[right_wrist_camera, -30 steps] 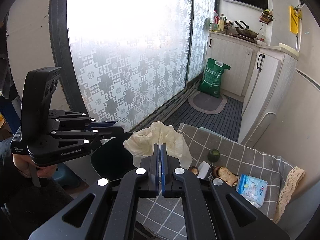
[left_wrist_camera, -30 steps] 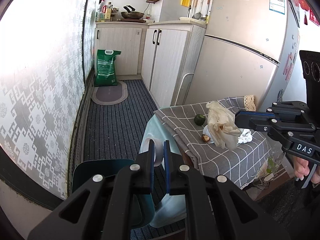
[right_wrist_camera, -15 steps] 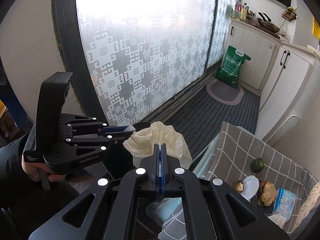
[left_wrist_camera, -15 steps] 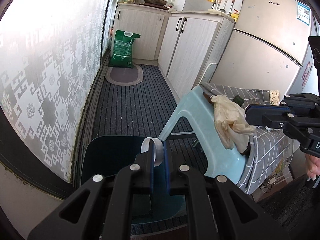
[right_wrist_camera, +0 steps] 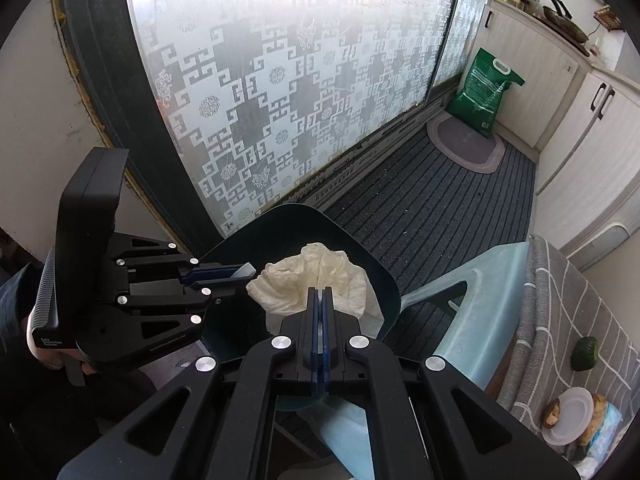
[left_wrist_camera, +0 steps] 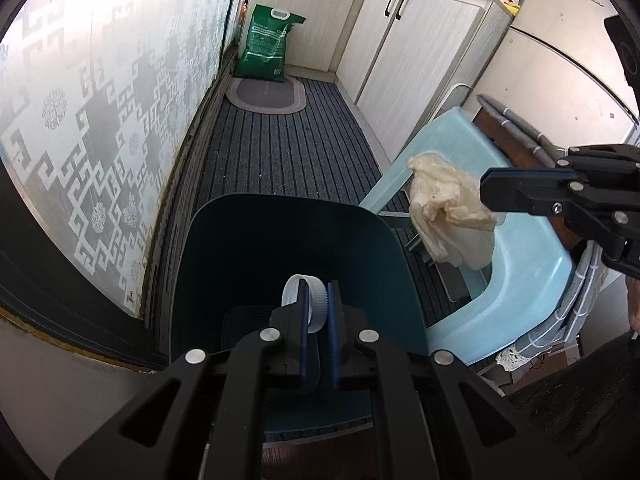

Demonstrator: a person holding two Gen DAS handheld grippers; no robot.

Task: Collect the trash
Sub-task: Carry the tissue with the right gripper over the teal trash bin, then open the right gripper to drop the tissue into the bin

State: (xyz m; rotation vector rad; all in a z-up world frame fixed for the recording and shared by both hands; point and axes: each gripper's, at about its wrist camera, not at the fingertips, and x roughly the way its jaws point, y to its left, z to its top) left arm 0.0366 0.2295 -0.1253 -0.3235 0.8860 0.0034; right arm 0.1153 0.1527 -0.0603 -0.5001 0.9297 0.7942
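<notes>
Left tool (left_wrist_camera: pixel 318 312) grips a white cap (left_wrist_camera: pixel 306 304) directly over the dark bin (left_wrist_camera: pixel 224 248) at lower centre; right tool (right_wrist_camera: pixel 320 300), clamped on crumpled paper (right_wrist_camera: pixel 316 280), hangs above the bin's rim.

From the left wrist we look steeply down, close over the dark bin (left_wrist_camera: pixel 280 248), kitchen cabinets at twelve o'clock. From the right wrist we face the patterned glass door (right_wrist_camera: pixel 280 80), slightly higher. Both views share bin, blue stool (left_wrist_camera: pixel 516 264) and green bag (right_wrist_camera: pixel 482 92).
</notes>
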